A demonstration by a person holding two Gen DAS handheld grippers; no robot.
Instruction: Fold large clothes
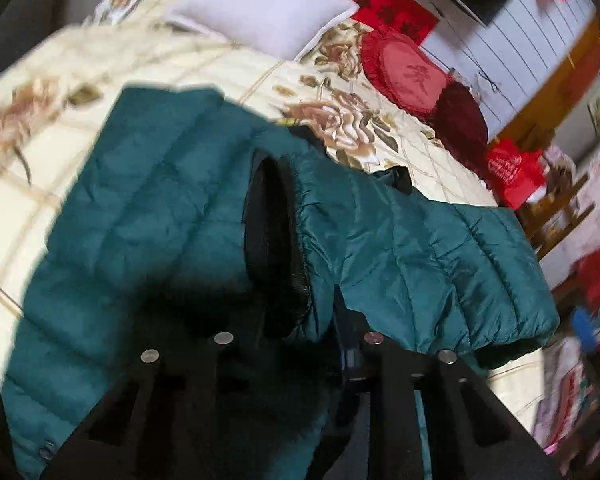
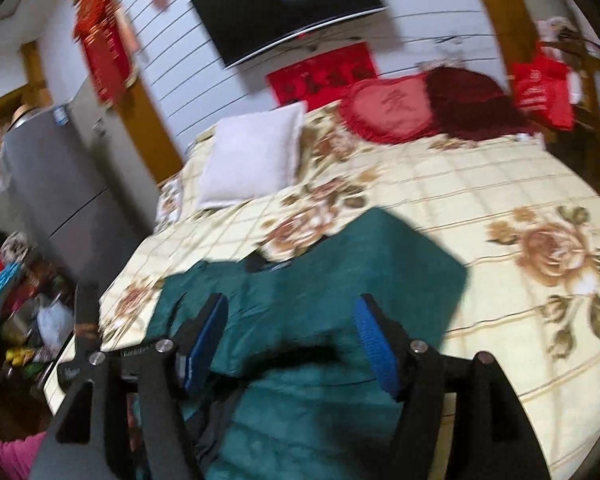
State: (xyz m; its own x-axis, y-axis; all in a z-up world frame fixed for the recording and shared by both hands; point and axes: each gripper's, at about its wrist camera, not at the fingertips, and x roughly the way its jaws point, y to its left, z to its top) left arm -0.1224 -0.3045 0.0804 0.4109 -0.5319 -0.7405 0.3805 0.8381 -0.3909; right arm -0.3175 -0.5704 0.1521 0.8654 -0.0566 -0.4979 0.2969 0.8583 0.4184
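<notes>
A teal quilted puffer jacket (image 1: 140, 208) lies on a cream floral bedspread (image 1: 80, 64). In the left wrist view my left gripper (image 1: 320, 320) is shut on a sleeve (image 1: 400, 232) near its black-lined cuff (image 1: 272, 240); the sleeve hangs lifted over the fingers, which it hides. In the right wrist view the jacket (image 2: 312, 280) lies under my right gripper (image 2: 290, 336). Its blue-padded fingers (image 2: 374, 340) stand wide apart just above the fabric, holding nothing.
A white pillow (image 2: 252, 152) and red cushions (image 2: 388, 108) lie at the bed's head (image 2: 480, 184). A TV (image 2: 288, 4) hangs on the wall. A grey fridge (image 2: 48, 176) and floor clutter (image 2: 16, 300) are left of the bed. A red bag (image 1: 512, 172) stands at the right.
</notes>
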